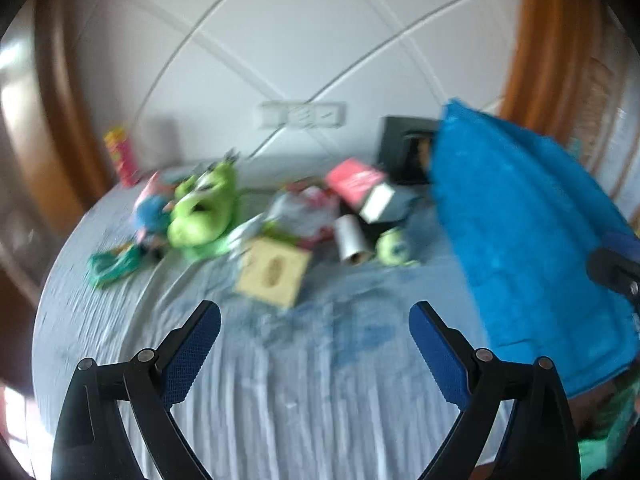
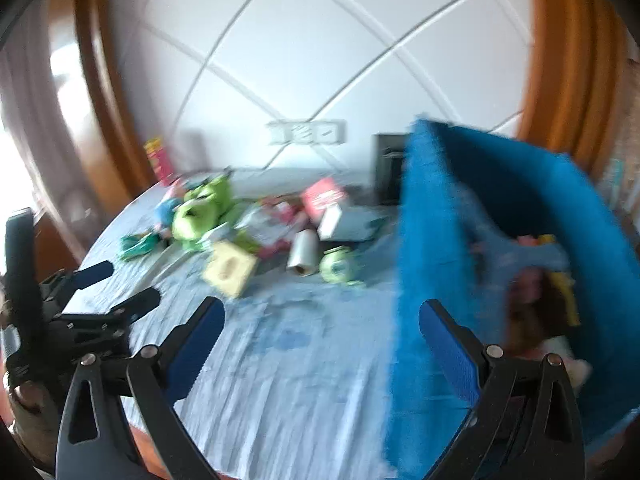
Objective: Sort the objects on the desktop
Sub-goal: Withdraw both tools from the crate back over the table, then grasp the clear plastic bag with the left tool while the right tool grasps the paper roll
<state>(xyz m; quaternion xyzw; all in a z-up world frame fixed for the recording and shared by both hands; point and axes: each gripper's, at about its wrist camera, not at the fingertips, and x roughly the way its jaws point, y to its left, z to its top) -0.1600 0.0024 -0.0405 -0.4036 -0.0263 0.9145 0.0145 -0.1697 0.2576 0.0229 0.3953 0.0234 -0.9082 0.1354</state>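
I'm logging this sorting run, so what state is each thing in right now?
left hand-held gripper: open, empty.
right hand-held gripper: open, empty.
blue bin: upright, open-topped, items inside.
paper roll: lying on its side.
tissue box: lying flat, slot up.
big green plush: slumped on the cloth.
red box: tilted atop the pile.

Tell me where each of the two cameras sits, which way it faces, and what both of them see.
Left wrist: sits on the left gripper, looking forward over the blue cloth at the clutter; its open fingers show, and part of the right gripper at the right edge.
Right wrist: sits on the right gripper, facing likewise; its open fingers show, the left gripper at left.
Shared: green plush, paper roll, blue bin.
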